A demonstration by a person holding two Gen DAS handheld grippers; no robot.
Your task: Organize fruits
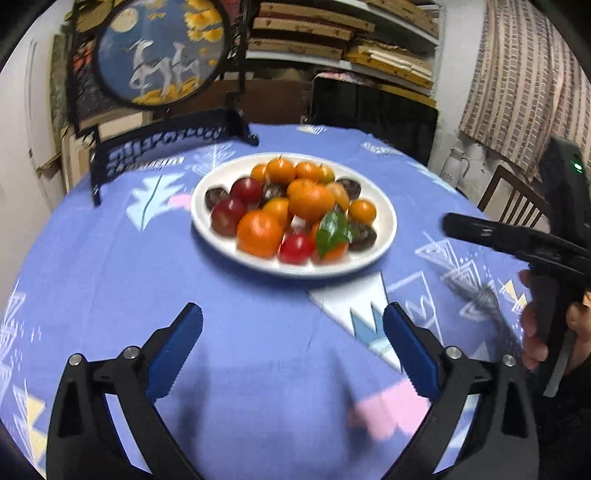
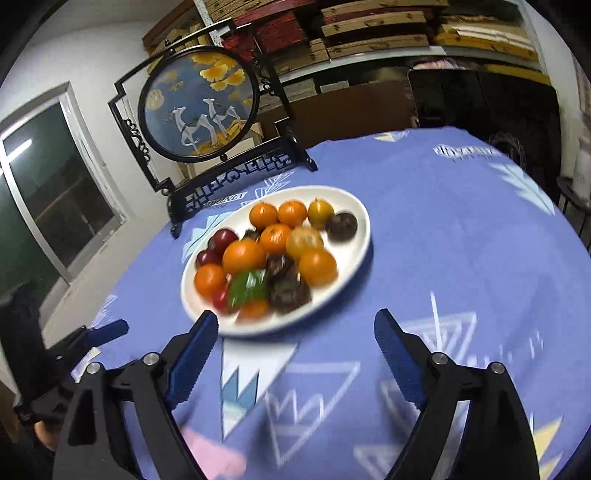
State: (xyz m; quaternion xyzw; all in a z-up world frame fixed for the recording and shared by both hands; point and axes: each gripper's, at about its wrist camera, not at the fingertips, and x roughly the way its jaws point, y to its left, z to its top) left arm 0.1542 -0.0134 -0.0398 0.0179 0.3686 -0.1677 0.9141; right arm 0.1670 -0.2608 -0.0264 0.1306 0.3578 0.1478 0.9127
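Observation:
A white oval plate (image 1: 386, 218) sits on the blue patterned tablecloth, piled with oranges (image 1: 259, 233), red plums (image 1: 246, 190), dark brown fruits (image 1: 363, 236) and a green leaf (image 1: 332, 230). The plate also shows in the right wrist view (image 2: 354, 240), with oranges (image 2: 243, 255) and dark fruits (image 2: 288, 291). My left gripper (image 1: 293, 314) is open and empty, above the cloth in front of the plate. My right gripper (image 2: 295, 321) is open and empty, its left fingertip at the plate's near rim. The right gripper also shows in the left wrist view (image 1: 517, 240) at the right.
A black-framed round screen with two white deer (image 1: 162, 51) stands on the table behind the plate, also in the right wrist view (image 2: 199, 107). Shelves of boxes (image 1: 332, 33) line the back wall. A wooden chair (image 1: 513, 199) stands at the right table edge.

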